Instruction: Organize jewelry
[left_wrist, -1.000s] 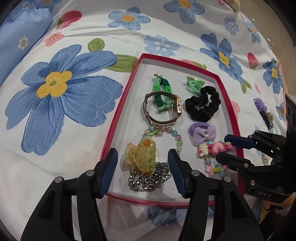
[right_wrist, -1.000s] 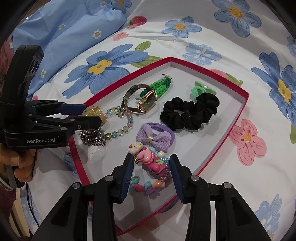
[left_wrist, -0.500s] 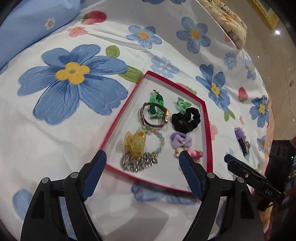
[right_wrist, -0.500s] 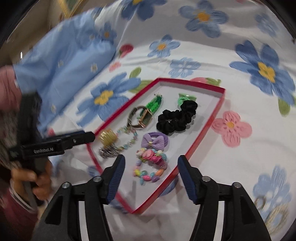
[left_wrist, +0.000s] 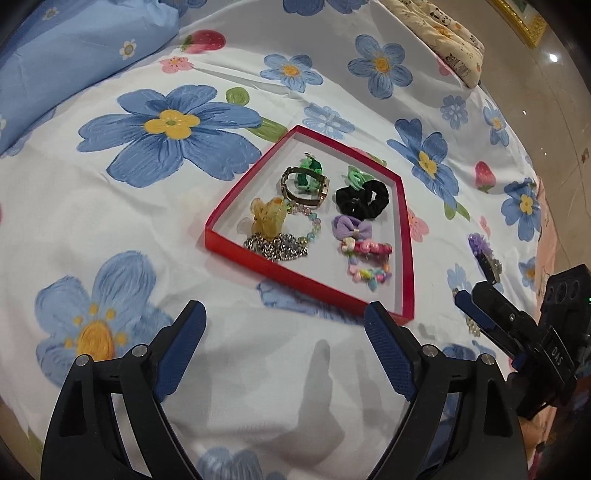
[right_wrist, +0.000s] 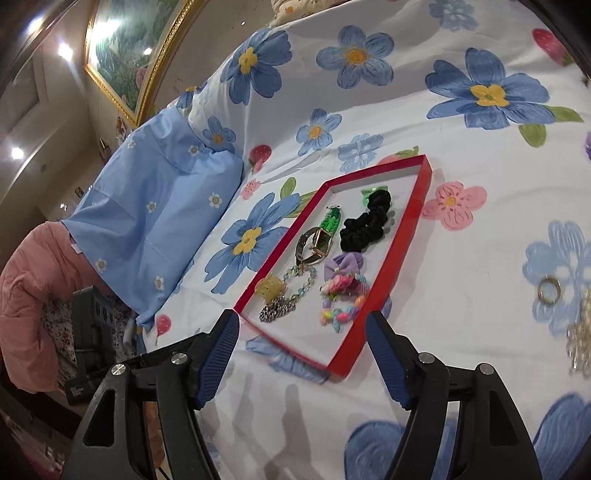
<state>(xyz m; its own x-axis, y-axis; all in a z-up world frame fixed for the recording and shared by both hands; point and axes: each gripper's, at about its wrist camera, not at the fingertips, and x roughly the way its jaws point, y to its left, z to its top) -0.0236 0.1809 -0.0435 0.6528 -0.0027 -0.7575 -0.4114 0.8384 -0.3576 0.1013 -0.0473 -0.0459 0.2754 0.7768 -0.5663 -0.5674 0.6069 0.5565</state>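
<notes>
With jaws standing wide and gripping nothing, the left gripper (left_wrist: 284, 341) and right gripper (right_wrist: 301, 345) are hovering over the bed (left_wrist: 110, 236) near the red tray (left_wrist: 406, 236), which is holding most jewelry, so the right one should be reaching gently for the ring (right_wrist: 549, 290) lying outside.

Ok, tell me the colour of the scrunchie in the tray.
Black; the scrunchie shows best in the left wrist view.
</notes>
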